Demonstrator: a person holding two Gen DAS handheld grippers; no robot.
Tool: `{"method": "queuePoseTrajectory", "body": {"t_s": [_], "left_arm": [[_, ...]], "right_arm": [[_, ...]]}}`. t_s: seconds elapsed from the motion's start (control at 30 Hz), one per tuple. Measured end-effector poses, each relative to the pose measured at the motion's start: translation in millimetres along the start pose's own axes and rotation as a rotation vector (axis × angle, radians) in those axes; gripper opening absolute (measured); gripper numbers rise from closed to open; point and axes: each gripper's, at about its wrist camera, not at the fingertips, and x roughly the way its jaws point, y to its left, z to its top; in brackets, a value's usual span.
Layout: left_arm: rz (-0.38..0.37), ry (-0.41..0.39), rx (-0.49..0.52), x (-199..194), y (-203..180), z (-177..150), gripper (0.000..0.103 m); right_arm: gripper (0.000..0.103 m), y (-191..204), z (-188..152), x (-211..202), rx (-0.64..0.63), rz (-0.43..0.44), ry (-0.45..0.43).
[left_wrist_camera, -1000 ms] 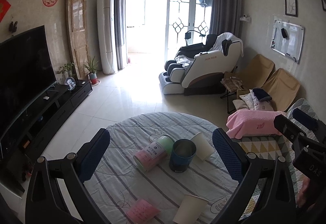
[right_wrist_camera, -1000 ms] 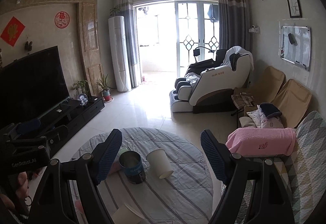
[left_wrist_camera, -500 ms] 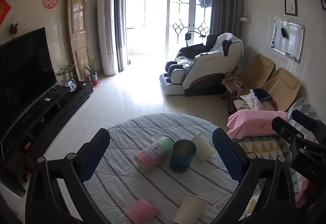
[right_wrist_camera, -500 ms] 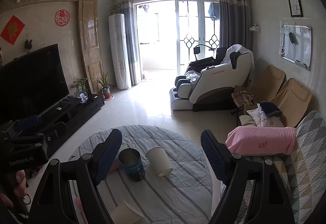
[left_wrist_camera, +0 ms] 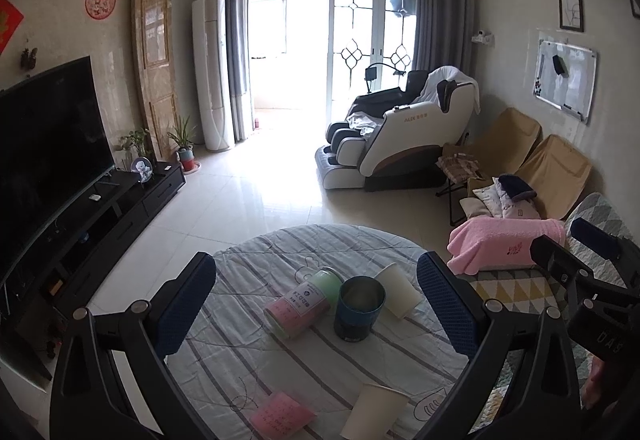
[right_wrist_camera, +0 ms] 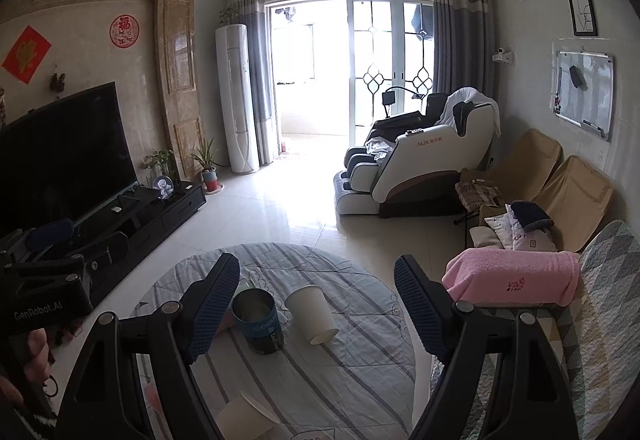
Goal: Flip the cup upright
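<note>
Change: right-wrist view sits a touch nearer the table than a second ago; cups unmoved.
Cup: white paper cup (right_wrist_camera: 312, 314) tipped over, centre frame, beside blue tin (right_wrist_camera: 258, 326).
Right gripper (right_wrist_camera: 316, 304): spread wide, empty.
Left gripper (left_wrist_camera: 316, 304): spread, empty.
Meaning: approach only; flip not begun.

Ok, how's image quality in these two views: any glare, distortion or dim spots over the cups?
Left wrist view: balcony door blown out, glare streaks the floor; white cup dim but legible. Right wrist view: same backlight, strong fisheye bending at the edges, dark corner vignetting; tipped cup sharp.
</note>
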Motion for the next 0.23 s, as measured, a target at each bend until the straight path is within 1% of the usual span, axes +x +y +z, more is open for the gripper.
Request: {"method": "queuePoseTrajectory", "body": {"t_s": [0.23], "left_arm": [[-0.009, 0.001, -0.001, 1.7, -2.1, 1.7, 0.102]], "right_arm": [[0.081, 1.2, 0.6, 2.0, -0.009, 0.001, 0.009]]}}
